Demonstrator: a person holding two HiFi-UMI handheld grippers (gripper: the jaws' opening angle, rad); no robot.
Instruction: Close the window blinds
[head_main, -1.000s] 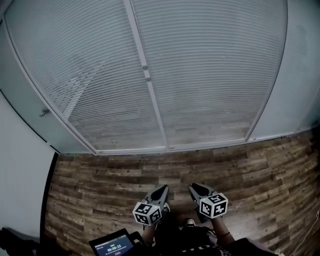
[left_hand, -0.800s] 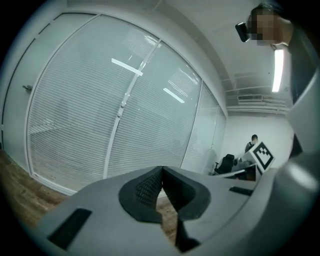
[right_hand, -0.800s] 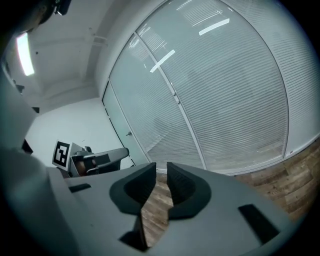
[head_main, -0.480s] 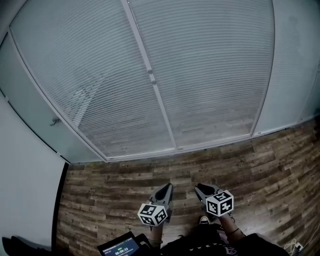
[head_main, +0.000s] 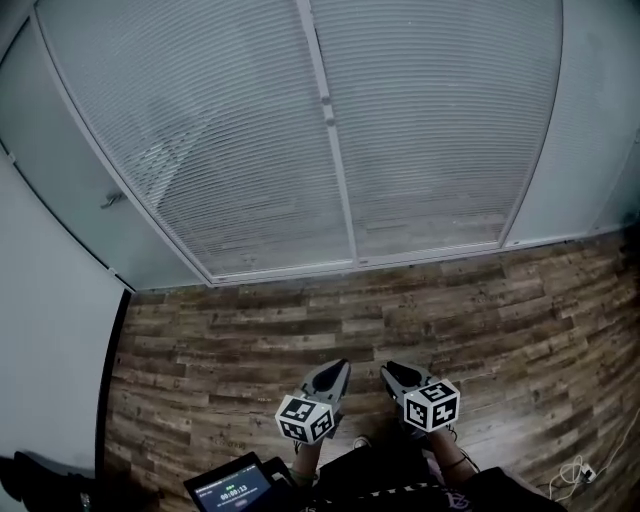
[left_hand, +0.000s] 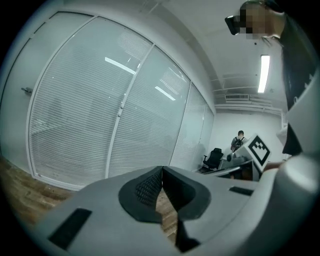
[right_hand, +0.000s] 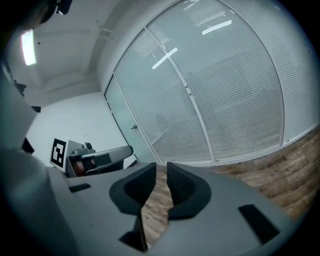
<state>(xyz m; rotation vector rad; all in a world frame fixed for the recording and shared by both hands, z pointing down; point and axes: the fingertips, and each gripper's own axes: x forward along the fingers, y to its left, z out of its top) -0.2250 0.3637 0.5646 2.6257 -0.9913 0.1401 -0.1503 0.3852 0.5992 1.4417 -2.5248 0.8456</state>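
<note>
Two broad window blinds (head_main: 200, 130) (head_main: 440, 120), two grippers (head_main: 338, 368) (head_main: 390, 370) — plus one timer screen (head_main: 232, 490), one office chair (left_hand: 214, 157), one door handle (head_main: 112, 200).

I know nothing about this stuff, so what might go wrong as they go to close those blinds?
The small knob on the frame between the blinds looks fiddly: the left tool is shut and the right tool barely open, so a grip might slip. A loose cable lies on the floor at the right, a possible trip hazard.

Head view steeply down; gripper views near-level, facing blinds (head_main: 200, 150) (shared by all), well back.
</note>
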